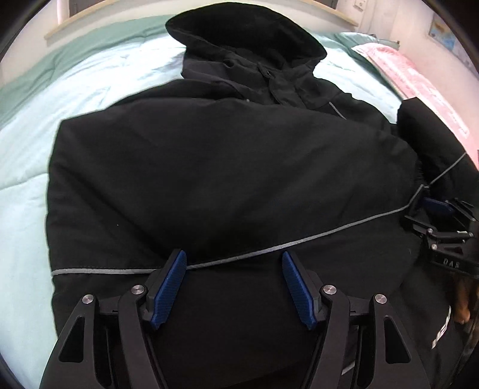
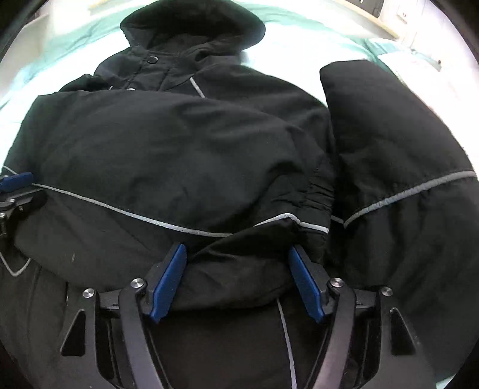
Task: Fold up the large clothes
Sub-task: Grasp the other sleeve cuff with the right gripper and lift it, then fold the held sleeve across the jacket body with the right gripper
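A large black hooded jacket (image 1: pixel 209 167) with grey reflective piping lies on a light blue bed, hood (image 1: pixel 245 33) at the far end. One sleeve is folded across the chest (image 2: pixel 167 143); the other sleeve (image 2: pixel 398 155) lies at the right. My left gripper (image 1: pixel 233 284) is open over the jacket's lower part, its blue pads apart with the piping between them. My right gripper (image 2: pixel 238 278) is open, its blue pads on either side of the folded sleeve's cuff (image 2: pixel 299 221). The right gripper also shows at the right edge of the left wrist view (image 1: pixel 440 215).
The light blue quilt (image 1: pixel 36 167) covers the bed, with a green border (image 1: pixel 39 71) at the far side. A pink cloth (image 1: pixel 413 86) lies at the far right. A wooden headboard edge (image 1: pixel 89 21) and a wall stand behind.
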Motion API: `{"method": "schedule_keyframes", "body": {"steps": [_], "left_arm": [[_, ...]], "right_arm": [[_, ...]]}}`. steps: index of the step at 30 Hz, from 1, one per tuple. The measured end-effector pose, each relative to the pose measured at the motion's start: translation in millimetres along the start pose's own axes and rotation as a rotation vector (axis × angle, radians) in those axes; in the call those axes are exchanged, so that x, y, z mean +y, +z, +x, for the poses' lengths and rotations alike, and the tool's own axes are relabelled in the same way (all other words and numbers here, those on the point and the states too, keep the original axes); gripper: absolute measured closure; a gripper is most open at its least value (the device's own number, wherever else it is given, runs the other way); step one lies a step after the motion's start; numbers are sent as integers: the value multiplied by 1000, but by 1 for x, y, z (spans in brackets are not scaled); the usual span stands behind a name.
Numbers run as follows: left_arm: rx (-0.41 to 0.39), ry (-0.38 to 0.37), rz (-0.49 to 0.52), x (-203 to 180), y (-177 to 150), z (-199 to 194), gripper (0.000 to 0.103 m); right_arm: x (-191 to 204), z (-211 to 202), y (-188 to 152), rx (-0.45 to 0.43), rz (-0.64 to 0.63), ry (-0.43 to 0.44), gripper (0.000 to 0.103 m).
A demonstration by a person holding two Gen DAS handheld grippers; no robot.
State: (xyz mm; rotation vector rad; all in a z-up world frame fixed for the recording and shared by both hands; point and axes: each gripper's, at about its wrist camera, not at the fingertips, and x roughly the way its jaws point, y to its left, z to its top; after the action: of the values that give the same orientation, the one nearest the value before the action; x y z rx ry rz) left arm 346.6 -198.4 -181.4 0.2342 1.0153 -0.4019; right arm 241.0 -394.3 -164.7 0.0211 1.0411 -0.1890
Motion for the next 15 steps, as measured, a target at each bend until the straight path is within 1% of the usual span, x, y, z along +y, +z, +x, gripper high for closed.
{"method": "schedule_keyframes", "body": {"steps": [2,3,4,5,7,10,12,13,15], "left_arm": [[-9,38,-2,-5,2,-7,35],[-20,59,11,-12,2,-13,35],[-30,61,25,-19,0,-20,35],[-49,37,43,-28,-2,-30,35],[-86,-1,61,-45,-5,-48,35],[-138,-72,113,-87,-1,-69,35],[-165,-149,149,-125,8,-76,35],[-173,-180,163,-138,7,-83,35],[-186,-221,187,-170,16,-81,35]], "right_arm": [[7,-1,6,-22,-31,1,30],[6,-13,1,-36,-34,26,32],[3,-25,-4,-54,-31,59,33],[0,-42,-11,-85,-27,102,33],[-13,-74,-27,-145,-29,139,33],[-43,-109,-46,-205,-30,82,33],[-64,-123,-51,-232,-4,58,33],[-81,-125,-51,-238,17,45,33],[-124,-130,-52,-237,78,-16,33]]}}
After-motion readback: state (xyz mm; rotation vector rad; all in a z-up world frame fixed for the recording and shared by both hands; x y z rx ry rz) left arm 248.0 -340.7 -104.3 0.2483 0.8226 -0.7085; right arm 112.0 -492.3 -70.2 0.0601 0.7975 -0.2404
